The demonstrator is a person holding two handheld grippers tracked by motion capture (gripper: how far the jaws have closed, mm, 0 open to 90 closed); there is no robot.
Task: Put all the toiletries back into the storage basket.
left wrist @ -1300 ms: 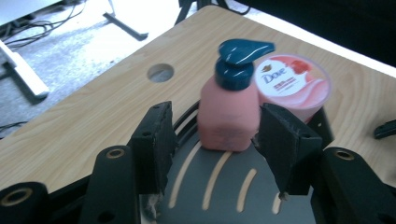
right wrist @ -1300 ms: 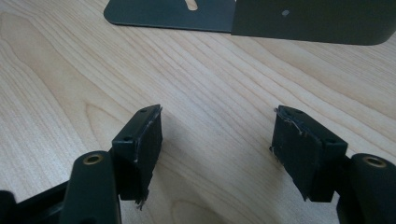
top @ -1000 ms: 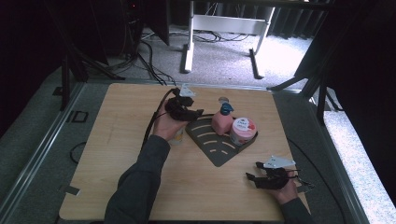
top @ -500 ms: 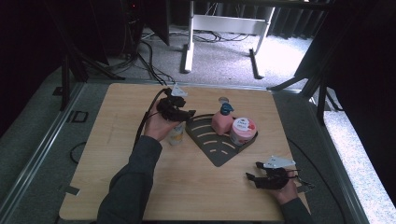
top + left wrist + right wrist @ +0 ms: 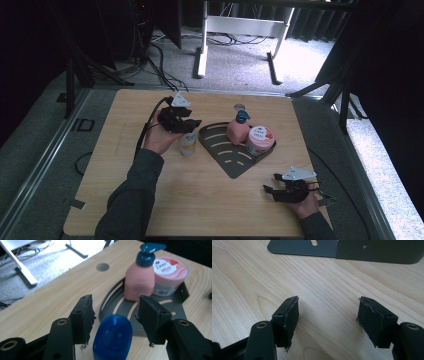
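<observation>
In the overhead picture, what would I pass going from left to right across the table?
Left gripper → small blue-capped bottle → pink pump bottle → pink tub → right gripper.

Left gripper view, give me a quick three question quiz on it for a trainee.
1. True or false: the left gripper has its jaws shut tight on the blue-capped bottle.
2. Which items stand on the dark tray? A) pink pump bottle and Dove tub B) two mugs C) a sponge
3. Fill in: the right gripper hovers over bare ____.

Key: 1 false, the jaws are open on either side of the cap. 2 A. 3 wood, the table.
</observation>
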